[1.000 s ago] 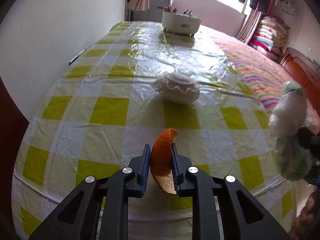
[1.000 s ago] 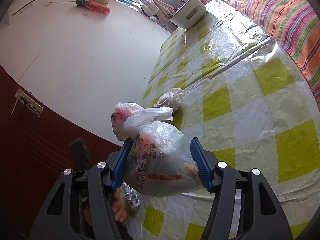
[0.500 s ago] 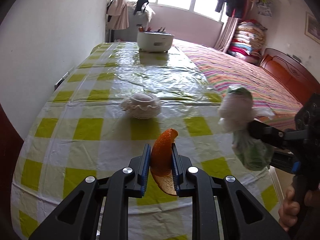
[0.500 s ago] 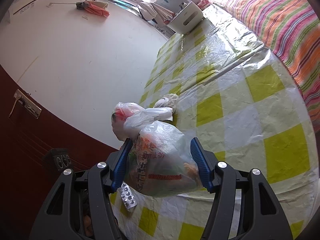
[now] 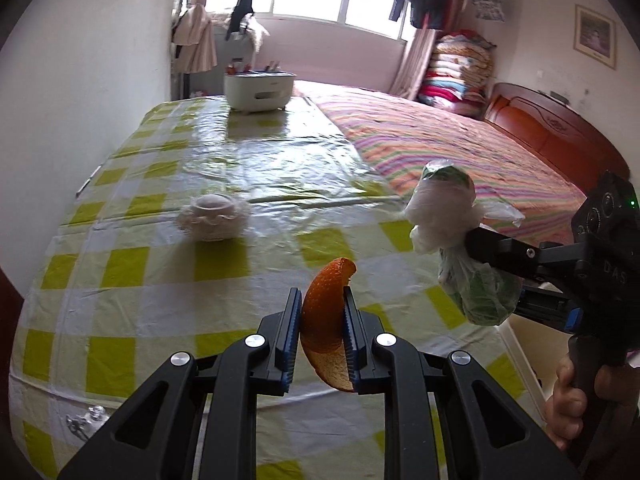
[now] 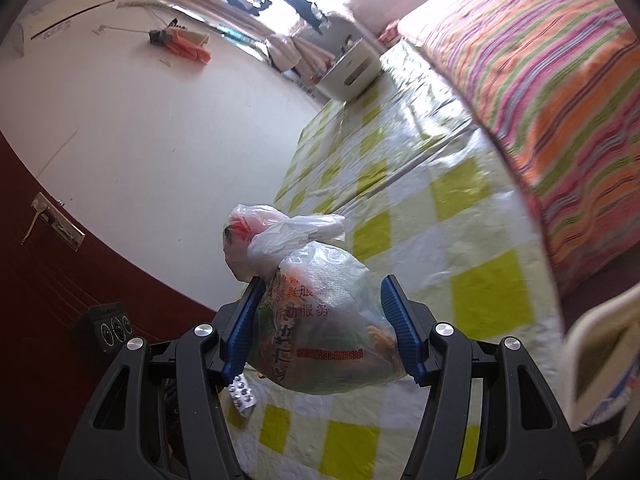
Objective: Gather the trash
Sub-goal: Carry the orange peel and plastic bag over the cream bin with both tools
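My left gripper is shut on a curved orange peel and holds it above the yellow-checked table. My right gripper is shut on a knotted clear plastic trash bag with red print, held off the table's right edge. The bag also shows in the left wrist view, to the right of the peel, with the right gripper body behind it. A foil blister pack lies on the table under the right gripper.
A crumpled white paper cup liner lies mid-table. A white appliance stands at the far end. A striped bed runs along the table's right side. A white wall is on the left.
The left gripper with the peel has pulled back and turned right, so more of the room shows. The right gripper with the bag has moved closer to the peel and further off the table edge.
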Action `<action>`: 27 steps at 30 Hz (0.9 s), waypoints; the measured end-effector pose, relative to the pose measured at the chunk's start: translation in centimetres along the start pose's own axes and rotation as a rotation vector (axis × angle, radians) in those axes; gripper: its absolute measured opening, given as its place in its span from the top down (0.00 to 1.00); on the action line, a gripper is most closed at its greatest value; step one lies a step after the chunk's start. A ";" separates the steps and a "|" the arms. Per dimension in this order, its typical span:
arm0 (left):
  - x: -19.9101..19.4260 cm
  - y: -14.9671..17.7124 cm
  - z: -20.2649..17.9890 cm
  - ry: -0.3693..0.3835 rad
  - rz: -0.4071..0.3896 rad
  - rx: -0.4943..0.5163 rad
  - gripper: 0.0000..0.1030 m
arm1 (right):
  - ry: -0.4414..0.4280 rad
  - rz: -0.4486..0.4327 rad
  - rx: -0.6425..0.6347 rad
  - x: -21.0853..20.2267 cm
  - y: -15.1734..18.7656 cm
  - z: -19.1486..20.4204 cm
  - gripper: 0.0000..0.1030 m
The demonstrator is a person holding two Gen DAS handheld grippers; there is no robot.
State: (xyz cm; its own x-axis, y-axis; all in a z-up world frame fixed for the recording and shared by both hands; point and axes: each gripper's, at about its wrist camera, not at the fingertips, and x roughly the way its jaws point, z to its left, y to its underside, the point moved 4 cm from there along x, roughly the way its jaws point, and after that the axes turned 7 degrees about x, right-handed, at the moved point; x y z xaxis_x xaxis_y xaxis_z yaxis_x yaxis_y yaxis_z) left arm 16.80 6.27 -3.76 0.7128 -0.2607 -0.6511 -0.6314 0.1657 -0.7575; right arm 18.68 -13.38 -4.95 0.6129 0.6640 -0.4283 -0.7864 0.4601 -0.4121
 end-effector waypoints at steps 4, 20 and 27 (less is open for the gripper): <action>0.8 -0.1 -2.0 0.039 0.013 0.020 0.81 | 0.031 -0.057 -0.017 -2.7 0.0 -0.8 0.42; 0.7 0.1 -12.5 0.193 0.014 0.134 0.81 | 0.274 -0.370 0.025 -16.1 1.7 -8.6 0.41; 0.9 0.8 -16.8 0.256 0.027 0.213 0.81 | 0.352 -0.416 0.073 -18.1 2.5 -11.0 0.35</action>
State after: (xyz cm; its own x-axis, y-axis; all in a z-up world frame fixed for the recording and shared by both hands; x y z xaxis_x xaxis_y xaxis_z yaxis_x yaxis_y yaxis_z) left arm 11.78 -9.77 -4.15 0.5794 -0.4798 -0.6589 -0.5518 0.3641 -0.7503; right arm 6.43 -30.69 -7.07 0.8521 0.1854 -0.4895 -0.4676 0.6898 -0.5527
